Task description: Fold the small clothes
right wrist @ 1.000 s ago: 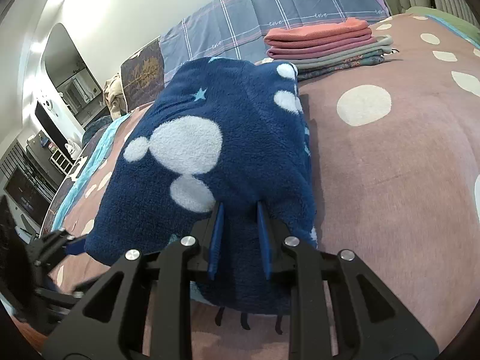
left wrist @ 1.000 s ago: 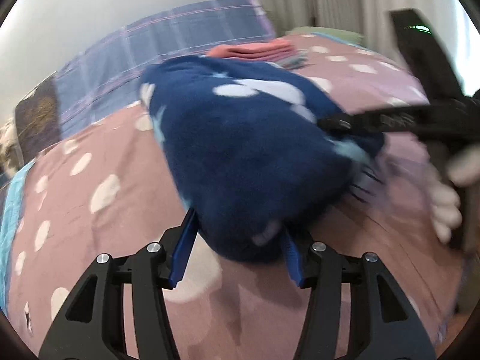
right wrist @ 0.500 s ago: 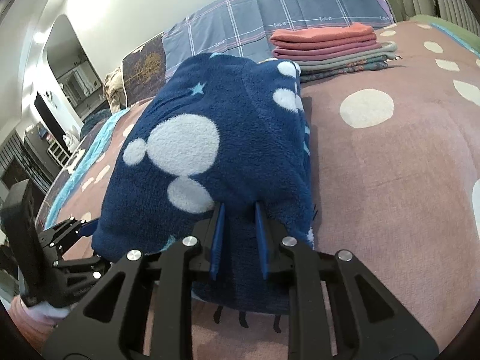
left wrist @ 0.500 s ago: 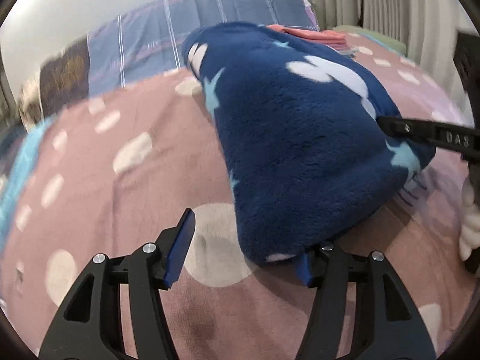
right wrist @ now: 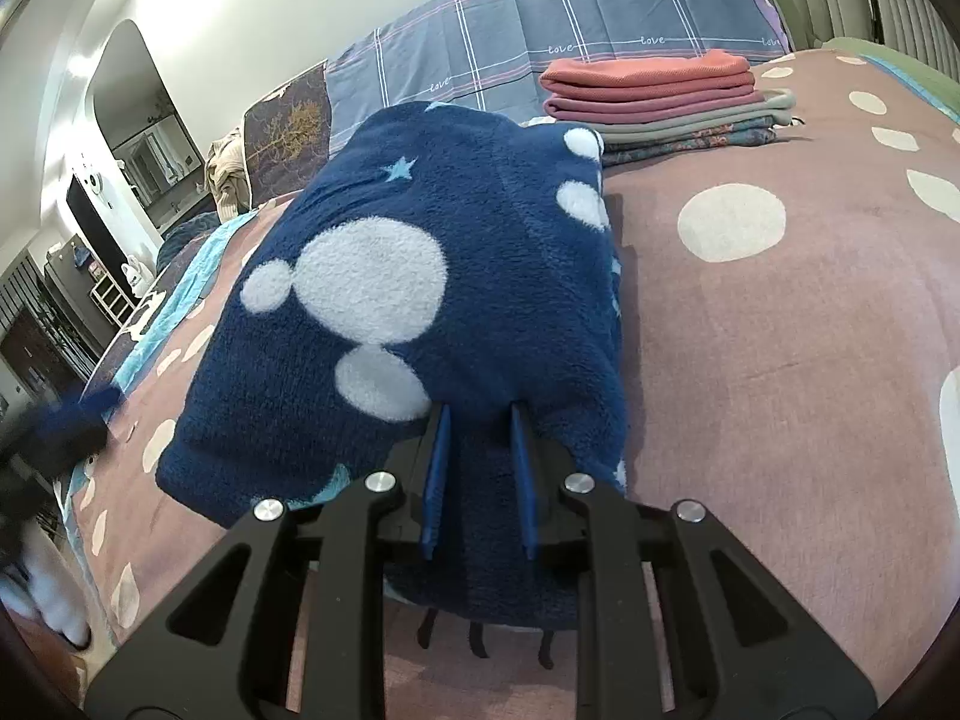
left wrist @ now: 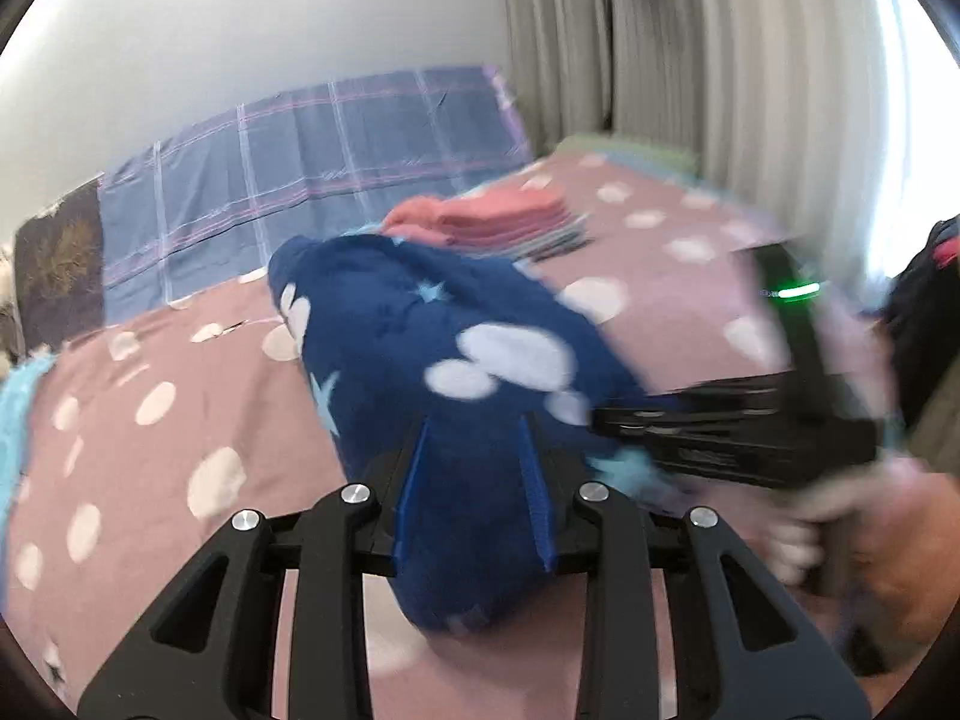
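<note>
Lettering shows only on the blue checked cover (right wrist: 540, 54) at the head of the bed, well beyond the right claw (right wrist: 478, 414): the word "love" repeated in small white script along its stripes. The other claw's body, seen from the left wrist, carries a pale mark that is too blurred to read, and a green light (left wrist: 795, 290) glows on it.

A second ago the left claw (left wrist: 474, 432) stood wider around a corner of the navy fleece garment (right wrist: 420, 300); half a second ago its blue pads were apart with only the right one against the cloth. Its jaws have just been closing, and now both pads sit narrow against a bunched fold of the fleece, which fills the gap between them; it appears to be pinched, though the frame is smeared. The view has also tipped up, taking in more curtain (left wrist: 690, 60) and wall.

The right claw looks unchanged: narrow, clamped on the near edge of the same garment, with the fleece spreading away ahead of it. Its white blobs and pale blue stars face up.

The garment lies on the mauve spotted bedspread (right wrist: 780, 330), folded into a thick pad. Far ahead and to the right of the right claw sits a stack of folded clothes (right wrist: 654, 102), coral on top, grey and patterned below. No container appears in either view.
</note>
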### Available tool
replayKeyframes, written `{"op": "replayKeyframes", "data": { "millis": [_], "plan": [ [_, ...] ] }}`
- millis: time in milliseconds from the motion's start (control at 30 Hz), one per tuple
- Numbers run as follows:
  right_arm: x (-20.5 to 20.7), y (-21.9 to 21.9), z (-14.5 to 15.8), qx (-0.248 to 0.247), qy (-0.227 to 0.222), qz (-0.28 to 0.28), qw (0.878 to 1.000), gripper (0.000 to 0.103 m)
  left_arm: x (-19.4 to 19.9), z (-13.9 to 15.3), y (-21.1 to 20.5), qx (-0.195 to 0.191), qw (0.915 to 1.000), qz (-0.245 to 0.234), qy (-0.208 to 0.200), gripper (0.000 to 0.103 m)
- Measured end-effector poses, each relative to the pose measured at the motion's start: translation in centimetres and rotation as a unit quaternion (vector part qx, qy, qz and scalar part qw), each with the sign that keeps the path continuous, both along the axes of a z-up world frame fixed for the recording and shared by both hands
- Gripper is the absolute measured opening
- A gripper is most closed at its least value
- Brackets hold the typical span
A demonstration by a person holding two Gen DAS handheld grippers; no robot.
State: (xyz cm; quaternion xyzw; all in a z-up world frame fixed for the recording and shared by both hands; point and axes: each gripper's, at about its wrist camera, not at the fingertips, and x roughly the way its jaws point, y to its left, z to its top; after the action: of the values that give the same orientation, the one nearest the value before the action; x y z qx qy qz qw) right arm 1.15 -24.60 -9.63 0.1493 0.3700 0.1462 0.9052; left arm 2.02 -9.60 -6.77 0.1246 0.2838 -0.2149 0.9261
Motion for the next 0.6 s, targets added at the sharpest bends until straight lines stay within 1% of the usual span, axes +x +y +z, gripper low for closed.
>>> {"op": "replayKeyframes", "data": {
  "millis": [33,67,100,133,167,200,267,300,367,400,433,467,533,567,600],
  "plan": [
    [0.0,0.0,0.0,-0.001,0.000,0.000,1.000,0.019,1.8,-1.8,-0.3,0.025,0.9993,0.015,0.026,0.036],
    [-0.1,0.1,0.0,-0.002,0.000,0.000,1.000,0.019,3.4,-4.0,-0.1,0.025,0.9989,0.015,0.037,0.036],
    [-0.1,0.1,0.0,-0.002,-0.001,0.001,1.000,0.019,3.8,-4.8,0.3,0.005,0.9997,0.007,0.023,0.037],
    [-0.2,0.2,0.0,-0.003,-0.001,0.005,1.000,0.019,3.9,-4.8,0.6,-0.007,0.9996,0.005,0.029,0.037],
    [-0.2,0.3,0.0,-0.008,-0.004,0.005,1.000,0.019,3.9,-4.6,0.7,-0.010,0.9992,0.009,0.038,0.037],
    [-0.2,0.4,0.0,-0.013,-0.005,0.003,1.000,0.019,3.9,-4.2,0.6,-0.006,0.9989,0.013,0.044,0.036],
    [-0.4,0.8,0.1,-0.025,-0.007,0.001,1.000,0.019,3.2,-3.9,0.1,0.018,0.9992,0.009,0.036,0.036],
    [-0.4,0.9,0.2,-0.031,-0.007,0.001,0.999,0.019,3.0,-3.7,0.2,0.016,0.9992,0.008,0.037,0.036],
    [-0.3,1.0,0.4,-0.029,-0.004,0.001,1.000,0.020,3.2,-2.5,1.1,-0.022,0.9984,0.002,0.053,0.035],
    [-0.4,0.8,0.6,-0.020,-0.005,0.004,1.000,0.022,3.3,-1.5,1.9,-0.047,0.9972,-0.005,0.058,0.035],
    [-0.5,0.2,0.9,0.002,-0.002,0.006,1.000,0.022,3.2,-0.7,2.2,-0.062,0.9966,-0.010,0.054,0.035],
    [-0.5,-0.4,1.3,0.027,0.006,0.010,1.000,0.025,3.2,0.6,2.6,-0.079,0.9960,-0.016,0.037,0.035],
    [-0.5,-1.4,2.4,0.069,0.011,0.021,0.997,0.035,4.3,2.5,2.7,-0.082,0.9963,-0.023,0.014,0.035],
    [-0.5,-1.9,3.5,0.085,0.003,0.019,0.996,0.038,5.1,3.6,2.6,-0.078,0.9967,-0.021,-0.005,0.035],
    [-0.6,-2.1,4.7,0.085,-0.014,0.011,0.996,0.042,5.9,4.3,2.4,-0.076,0.9968,-0.020,-0.014,0.035]
  ]
}}
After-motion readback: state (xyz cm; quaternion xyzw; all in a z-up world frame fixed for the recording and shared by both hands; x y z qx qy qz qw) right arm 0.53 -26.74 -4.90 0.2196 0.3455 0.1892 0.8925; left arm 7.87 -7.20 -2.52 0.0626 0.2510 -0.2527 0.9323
